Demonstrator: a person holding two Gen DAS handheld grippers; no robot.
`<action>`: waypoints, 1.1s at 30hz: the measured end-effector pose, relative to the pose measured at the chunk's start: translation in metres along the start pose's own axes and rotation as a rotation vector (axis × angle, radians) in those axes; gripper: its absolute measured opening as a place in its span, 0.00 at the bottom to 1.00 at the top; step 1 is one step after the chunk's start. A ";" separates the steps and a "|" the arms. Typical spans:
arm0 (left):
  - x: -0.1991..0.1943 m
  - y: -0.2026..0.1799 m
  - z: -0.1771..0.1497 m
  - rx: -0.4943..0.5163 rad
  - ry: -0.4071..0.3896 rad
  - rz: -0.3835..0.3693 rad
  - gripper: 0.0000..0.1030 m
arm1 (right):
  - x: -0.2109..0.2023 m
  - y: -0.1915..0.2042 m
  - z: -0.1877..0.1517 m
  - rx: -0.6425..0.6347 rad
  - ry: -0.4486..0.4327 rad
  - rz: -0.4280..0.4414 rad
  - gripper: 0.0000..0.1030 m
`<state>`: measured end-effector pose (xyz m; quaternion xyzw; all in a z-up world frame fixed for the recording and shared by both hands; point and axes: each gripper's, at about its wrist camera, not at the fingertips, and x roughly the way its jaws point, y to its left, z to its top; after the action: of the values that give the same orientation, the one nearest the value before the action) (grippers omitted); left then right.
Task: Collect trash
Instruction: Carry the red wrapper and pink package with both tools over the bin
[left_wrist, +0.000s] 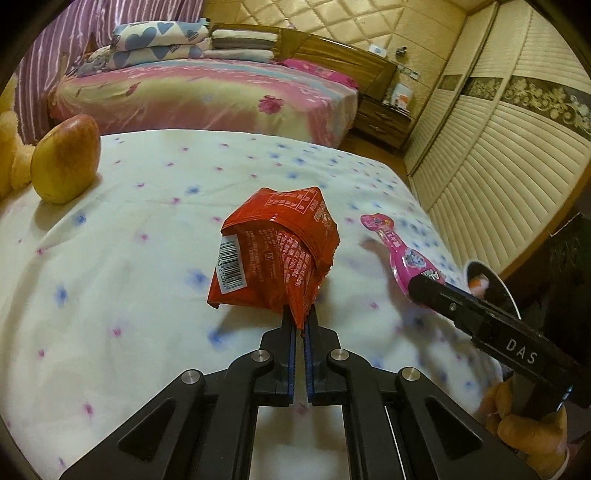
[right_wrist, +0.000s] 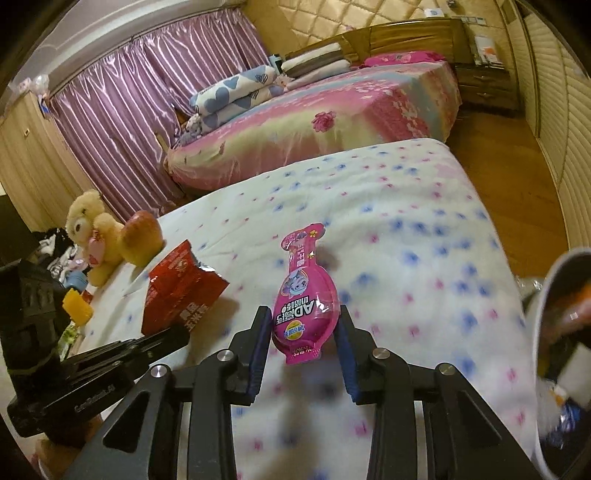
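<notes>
Both tools are matte black. The left gripper (left_wrist: 300, 325) has two angular linkage arms with triangular cut-outs, round silver pivot pins (left_wrist: 263, 356) at the joints, and narrow fingers lined with ribbed blue pads (left_wrist: 292, 354). The right gripper (right_wrist: 303, 343) is built the same way: black links, silver pins (right_wrist: 381, 353), and dark blue pads (right_wrist: 347, 350). In the left wrist view its long black finger bears white letters "DAS" (left_wrist: 521, 352) and a small screw (left_wrist: 451, 306). A hand (left_wrist: 524, 424) grips the handle.

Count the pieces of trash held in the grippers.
2. The red snack wrapper is pinched in the left gripper; the pink pouch sits between the right gripper's fingers. More may lie out of view.
</notes>
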<state>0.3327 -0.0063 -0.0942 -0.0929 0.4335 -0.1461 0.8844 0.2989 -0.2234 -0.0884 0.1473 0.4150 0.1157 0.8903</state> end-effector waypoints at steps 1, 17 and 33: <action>-0.002 -0.002 -0.003 0.005 0.002 -0.002 0.02 | -0.006 -0.002 -0.004 0.007 -0.006 -0.001 0.33; -0.015 -0.056 -0.027 0.095 0.028 -0.054 0.02 | -0.066 -0.030 -0.038 0.074 -0.064 -0.024 0.33; -0.012 -0.107 -0.033 0.194 0.041 -0.086 0.02 | -0.101 -0.063 -0.051 0.141 -0.121 -0.064 0.33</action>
<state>0.2804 -0.1038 -0.0749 -0.0223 0.4311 -0.2273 0.8729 0.2011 -0.3067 -0.0711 0.2029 0.3721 0.0489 0.9044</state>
